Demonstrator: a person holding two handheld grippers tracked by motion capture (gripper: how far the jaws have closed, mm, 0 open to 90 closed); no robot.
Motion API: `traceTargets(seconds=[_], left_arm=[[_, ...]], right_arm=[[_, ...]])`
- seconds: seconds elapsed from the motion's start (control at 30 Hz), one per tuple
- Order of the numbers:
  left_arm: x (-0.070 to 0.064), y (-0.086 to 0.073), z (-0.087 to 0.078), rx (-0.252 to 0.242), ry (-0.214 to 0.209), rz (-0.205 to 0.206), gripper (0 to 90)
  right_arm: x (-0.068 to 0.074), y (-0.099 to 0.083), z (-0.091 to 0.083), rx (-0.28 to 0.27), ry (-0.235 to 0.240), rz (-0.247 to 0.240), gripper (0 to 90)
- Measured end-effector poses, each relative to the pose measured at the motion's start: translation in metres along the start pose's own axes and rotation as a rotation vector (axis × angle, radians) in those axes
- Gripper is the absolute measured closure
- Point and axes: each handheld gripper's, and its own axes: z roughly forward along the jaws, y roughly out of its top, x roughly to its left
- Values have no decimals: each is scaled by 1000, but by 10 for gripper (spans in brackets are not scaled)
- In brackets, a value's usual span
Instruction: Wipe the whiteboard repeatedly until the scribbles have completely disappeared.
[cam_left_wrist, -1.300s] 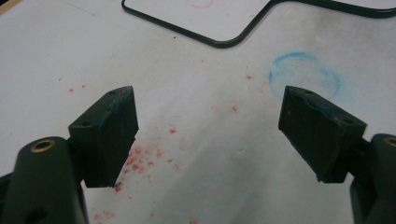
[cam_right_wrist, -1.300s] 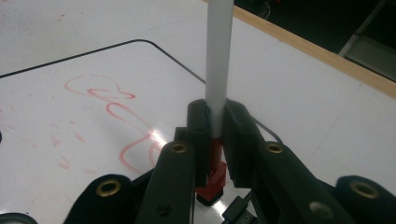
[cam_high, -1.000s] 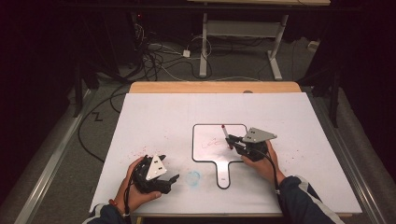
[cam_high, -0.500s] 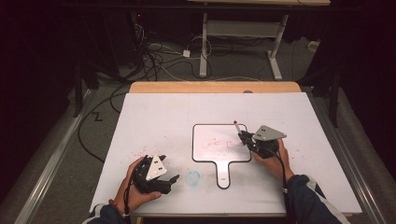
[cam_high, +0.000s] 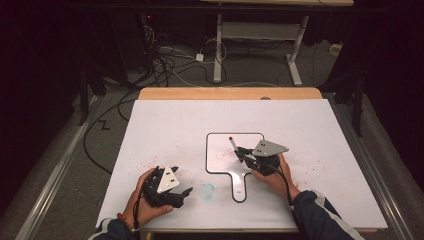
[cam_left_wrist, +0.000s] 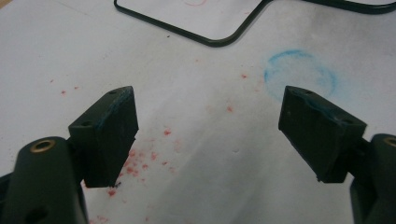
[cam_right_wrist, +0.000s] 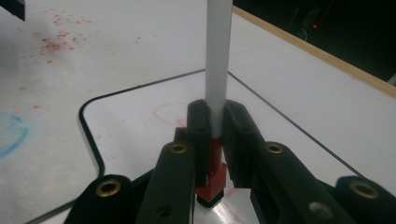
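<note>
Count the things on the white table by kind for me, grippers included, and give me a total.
Grippers: 2, the left gripper open, the right gripper shut on the marker
Markers: 1, the marker, white barrel with red ends
Small whiteboards: 1, the handled whiteboard with black edging
Total: 4

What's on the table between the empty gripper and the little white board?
A smudgy blue ring lies on the table sheet between the left gripper and the handled whiteboard. The high view shows it, and the left gripper view too, along with red specks.
</note>
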Motion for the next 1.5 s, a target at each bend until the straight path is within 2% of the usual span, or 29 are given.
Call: traceTargets(seconds=[0.07,0.17,0.2,0.23,0.3,0.43,0.57,0.6,0.73,0.83,0.93,0.97,1.03,1.07,1.17,1.4,1.5], left_arm=[[0,0,0,0,1,-1,188],[0,-1,-1,-2,1,-2,188],[0,-1,-1,-3,0,-2,188],[0,-1,-2,-4,0,-1,188],[0,-1,-2,-3,0,-2,187],[0,0,-1,0,-1,2,188],[-1,1,1,4,-6,6,187],[-1,1,2,4,-6,6,187],[-1,1,1,4,-7,6,187],[0,0,0,1,-6,2,187],[1,0,0,0,-6,-1,187],[1,0,0,-5,-7,-9,188],[3,2,0,-15,-6,-19,188],[3,3,-1,-21,-5,-27,188],[5,5,-1,-31,3,-34,188],[7,4,-2,-33,4,-41,188],[7,4,-3,-37,2,-41,188]], right_arm=[[-1,0,-1,11,-14,-21,826],[-13,-4,-7,30,-53,-21,826],[-13,-4,-7,30,-53,-21,826],[-25,-9,-14,37,-77,-1,826],[-34,-12,-20,51,-101,9,826],[-40,-14,-24,49,-115,29,825],[-30,-10,-16,40,-79,18,826],[-21,-6,-11,37,-47,3,825],[-12,-2,-6,30,-14,-8,825],[-12,-2,-6,31,-11,-9,825],[-19,-1,-5,50,-42,-25,825],[-22,3,-1,62,-50,-14,825],[-23,5,2,66,-50,-15,825],[-21,8,9,62,-47,-10,825],[-17,11,16,55,-30,-1,825],[8,28,41,52,39,-26,825],[15,34,51,55,53,-43,825]])
